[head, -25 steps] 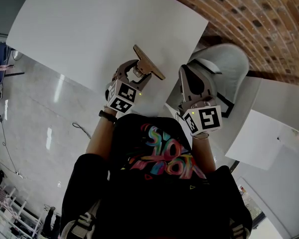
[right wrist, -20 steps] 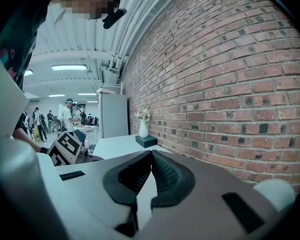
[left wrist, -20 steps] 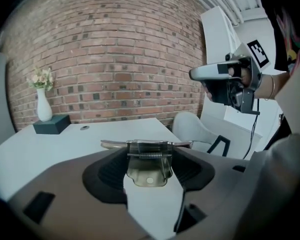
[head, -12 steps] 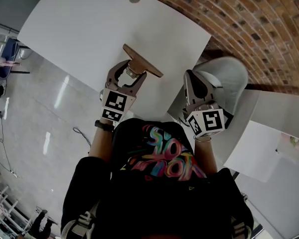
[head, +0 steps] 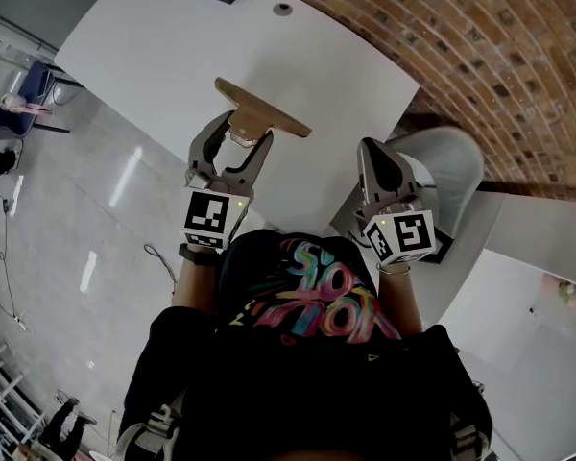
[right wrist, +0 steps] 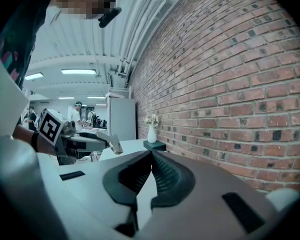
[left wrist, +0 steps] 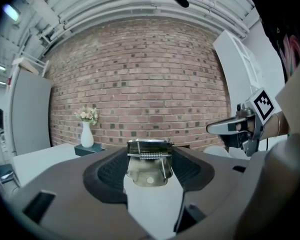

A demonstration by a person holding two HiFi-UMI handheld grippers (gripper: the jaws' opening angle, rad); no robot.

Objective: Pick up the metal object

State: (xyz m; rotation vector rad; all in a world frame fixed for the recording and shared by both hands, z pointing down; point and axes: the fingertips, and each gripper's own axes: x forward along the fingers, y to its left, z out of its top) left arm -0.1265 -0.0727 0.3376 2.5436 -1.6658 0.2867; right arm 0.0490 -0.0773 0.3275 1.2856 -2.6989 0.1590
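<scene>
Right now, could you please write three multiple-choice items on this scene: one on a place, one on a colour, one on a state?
1. Where is the metal spring clip?
A. on a shelf
B. between the left gripper's jaws
C. on the floor
2. What colour is the vase?
A. white
B. red
C. black
3. How do the right gripper's jaws stand?
A. wide apart
B. clamped on a cup
C. together, empty

Key: B, the jaws press on the clip's sides; A, it shows white against the bricks; C, the tips meet with nothing between.
</scene>
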